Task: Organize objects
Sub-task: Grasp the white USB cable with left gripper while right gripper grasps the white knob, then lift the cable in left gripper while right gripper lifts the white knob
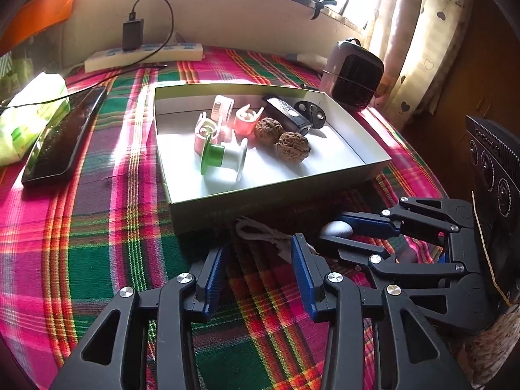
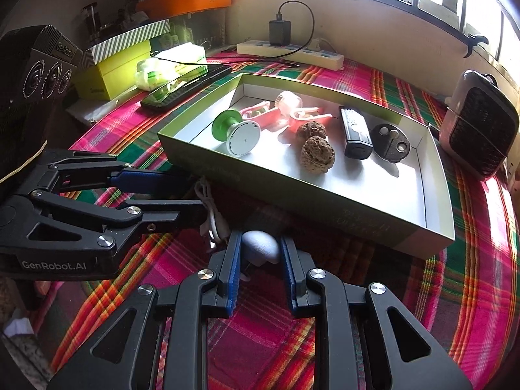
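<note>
A shallow white-lined box [image 1: 260, 204] [image 2: 292, 208] on the plaid cloth holds a green-and-white spool [image 1: 221, 159] [image 2: 237, 133], pink clips [image 1: 247, 120], two walnuts [image 1: 292, 146] [image 2: 317, 154], a black remote [image 2: 356, 131] and a black oval part [image 2: 391, 143]. In front of the box, my right gripper [image 2: 260, 243] [image 1: 328, 234] is shut on a white rounded object [image 2: 261, 247] [image 1: 336, 227]. My left gripper [image 1: 260, 253] [image 2: 191, 195] stands open just left of it, and a loose white cable [image 1: 263, 232] [image 2: 211, 214] lies at its fingertips.
A black phone [image 1: 65, 136] and a green tissue pack [image 1: 29, 117] lie left of the box. A small heater [image 1: 356, 74] [image 2: 481, 123] stands at the back right. A power strip with a charger [image 1: 143, 53] runs along the back wall.
</note>
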A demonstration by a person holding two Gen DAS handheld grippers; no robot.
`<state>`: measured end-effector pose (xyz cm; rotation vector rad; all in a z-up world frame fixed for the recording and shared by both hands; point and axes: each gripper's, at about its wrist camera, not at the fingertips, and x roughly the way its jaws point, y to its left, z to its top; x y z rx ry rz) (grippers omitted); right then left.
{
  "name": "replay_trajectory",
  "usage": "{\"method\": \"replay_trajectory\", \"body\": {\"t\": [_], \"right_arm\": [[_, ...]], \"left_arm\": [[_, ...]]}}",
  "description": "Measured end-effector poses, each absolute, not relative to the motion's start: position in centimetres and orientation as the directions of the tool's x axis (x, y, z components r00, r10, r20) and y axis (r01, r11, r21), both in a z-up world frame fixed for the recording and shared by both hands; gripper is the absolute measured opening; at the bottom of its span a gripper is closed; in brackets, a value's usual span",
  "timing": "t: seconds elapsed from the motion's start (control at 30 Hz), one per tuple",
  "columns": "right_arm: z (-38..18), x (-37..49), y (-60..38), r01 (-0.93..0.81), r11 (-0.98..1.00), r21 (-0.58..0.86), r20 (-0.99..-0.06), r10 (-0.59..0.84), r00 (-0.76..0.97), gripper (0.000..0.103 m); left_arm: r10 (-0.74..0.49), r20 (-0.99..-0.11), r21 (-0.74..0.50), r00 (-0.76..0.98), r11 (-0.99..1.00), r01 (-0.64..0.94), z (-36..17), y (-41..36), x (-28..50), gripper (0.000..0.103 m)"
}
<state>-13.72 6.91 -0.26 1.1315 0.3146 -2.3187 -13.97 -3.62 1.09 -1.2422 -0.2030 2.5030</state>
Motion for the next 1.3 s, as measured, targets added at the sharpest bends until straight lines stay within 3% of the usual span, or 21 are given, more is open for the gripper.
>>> {"method": "replay_trajectory", "body": {"t": [0.27,0.5,0.93,1.3], "right_arm": [[-0.4,-12.3,5.2,0.623,-0.777,0.084,-0.770,-0.448,-0.454,0.024],[-0.4,-12.3,6.8,0.577,-0.813,0.077,-0.767,-0.418,-0.487,0.024],[-0.1,-13.0,9.1,0.488,-0.869,0.078,-0.758,-0.370,-0.537,0.024],[-0.1,-13.1,9.4,0.479,-0.873,0.090,-0.756,-0.373,-0.538,0.024]], "left_arm": [[0.345,-0.745,-0.280,-0.571,-0.939,-0.202,1.3,-4.2,-13.8,0.038],[0.342,-0.759,-0.267,-0.554,-0.940,-0.213,1.0,-3.3,-13.6,0.038],[0.199,-0.784,-0.113,-0.588,-0.977,-0.180,1.0,-1.7,-12.7,0.037],[0.169,-0.784,-0.101,-0.598,-0.984,-0.146,0.9,-1.9,-12.9,0.027]]}}
